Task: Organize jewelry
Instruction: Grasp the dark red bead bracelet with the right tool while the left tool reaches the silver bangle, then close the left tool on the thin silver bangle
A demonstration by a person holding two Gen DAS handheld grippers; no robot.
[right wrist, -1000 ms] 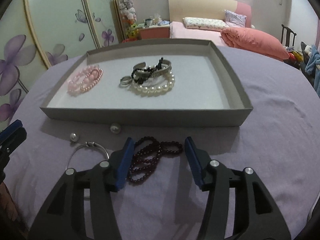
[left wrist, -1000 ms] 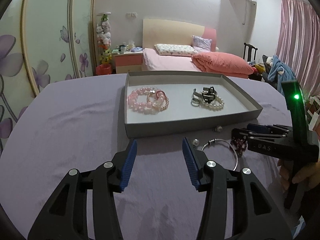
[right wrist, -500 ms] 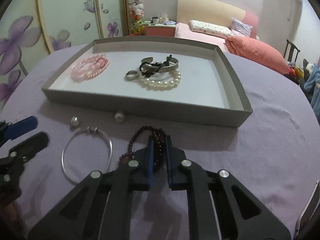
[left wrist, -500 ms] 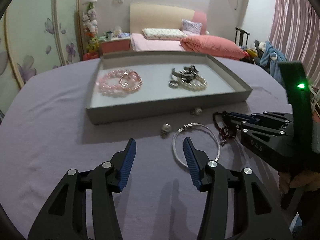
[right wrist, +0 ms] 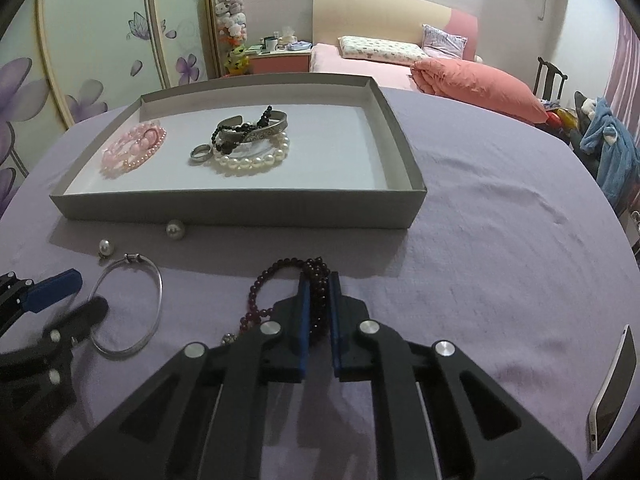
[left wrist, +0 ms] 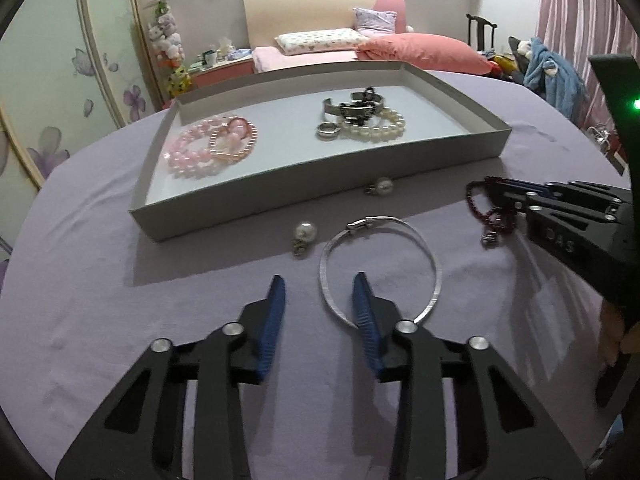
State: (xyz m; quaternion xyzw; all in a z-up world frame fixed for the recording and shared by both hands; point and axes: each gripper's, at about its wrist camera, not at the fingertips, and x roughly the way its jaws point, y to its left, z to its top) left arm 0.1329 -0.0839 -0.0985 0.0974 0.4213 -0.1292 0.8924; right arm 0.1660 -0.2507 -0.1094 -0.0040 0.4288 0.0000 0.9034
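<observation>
Grey tray (right wrist: pixel 400 152) lies ahead of both jaws, already holding pink and pearl bracelets. Since a second ago the right gripper (right wrist: pixel 319 280) has closed on the dark red bead bracelet (right wrist: pixel 316 296), which was lying loose between open jaws; pickup looks secured, tray transfer likely next. Left gripper (left wrist: pixel 319 292) open, its right finger over the silver bangle (left wrist: pixel 380 264). Right gripper's side reads "DAS".
</observation>
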